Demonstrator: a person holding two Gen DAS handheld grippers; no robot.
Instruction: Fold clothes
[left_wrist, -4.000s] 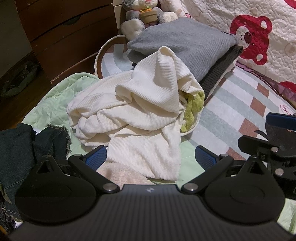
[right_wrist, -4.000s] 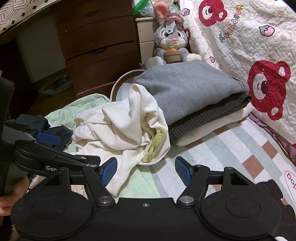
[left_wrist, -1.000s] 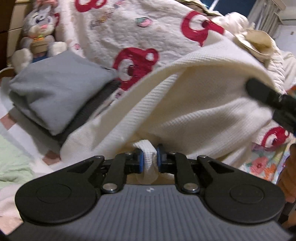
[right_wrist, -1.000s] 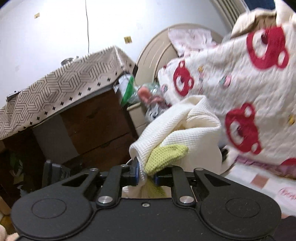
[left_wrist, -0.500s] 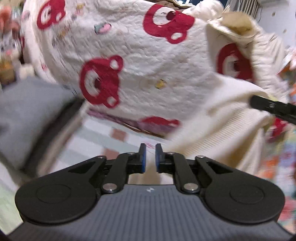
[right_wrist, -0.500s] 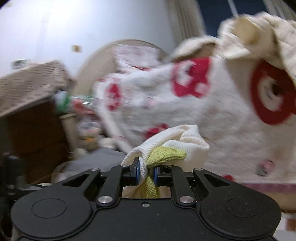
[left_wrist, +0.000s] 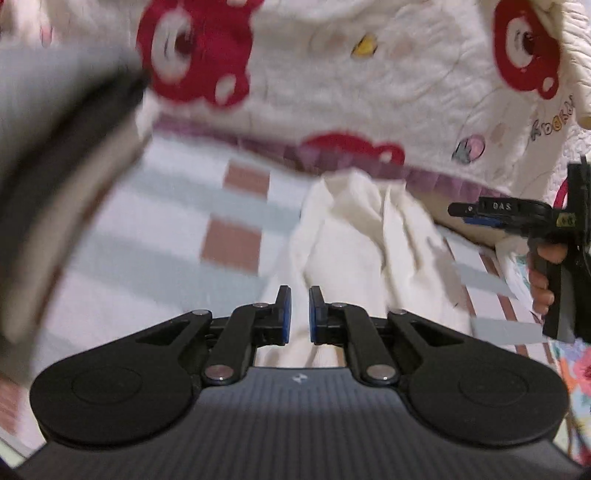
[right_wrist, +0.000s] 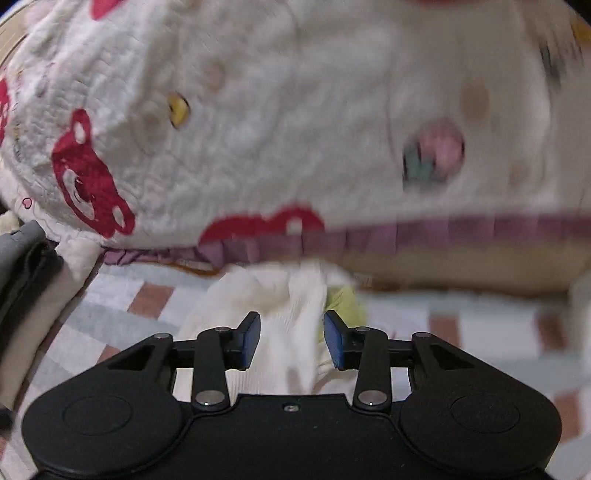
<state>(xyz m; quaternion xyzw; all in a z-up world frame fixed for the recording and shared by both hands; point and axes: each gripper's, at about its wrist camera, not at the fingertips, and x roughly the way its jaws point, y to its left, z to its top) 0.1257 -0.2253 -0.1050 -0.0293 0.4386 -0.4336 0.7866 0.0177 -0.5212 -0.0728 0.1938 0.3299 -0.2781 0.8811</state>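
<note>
A cream waffle-knit garment (left_wrist: 369, 240) lies crumpled on the checked bed sheet (left_wrist: 229, 206), close under the edge of the bear quilt. My left gripper (left_wrist: 298, 314) hovers over its near edge, the blue pads almost together with nothing pinched between them. In the right wrist view the same garment (right_wrist: 280, 295) shows a yellow-green trim (right_wrist: 343, 299) at its right side. My right gripper (right_wrist: 291, 336) is just above it, its jaws opening; cloth shows between them but the pads do not press on it. The right gripper (left_wrist: 487, 216) also shows at the right of the left wrist view, held by a hand (left_wrist: 543, 273).
A white quilt with red bears (left_wrist: 332, 74) rises behind the garment, ending in a purple ruffle (right_wrist: 443, 229). A stack of folded grey and dark clothes (left_wrist: 55, 110) sits at the left on the sheet, and its edge (right_wrist: 26, 258) shows in the right wrist view.
Both grippers swung right and down to the bed. The left gripper lost the cloth it pinched a second ago. The right jaws opened and the garment dropped from them onto the sheet.
</note>
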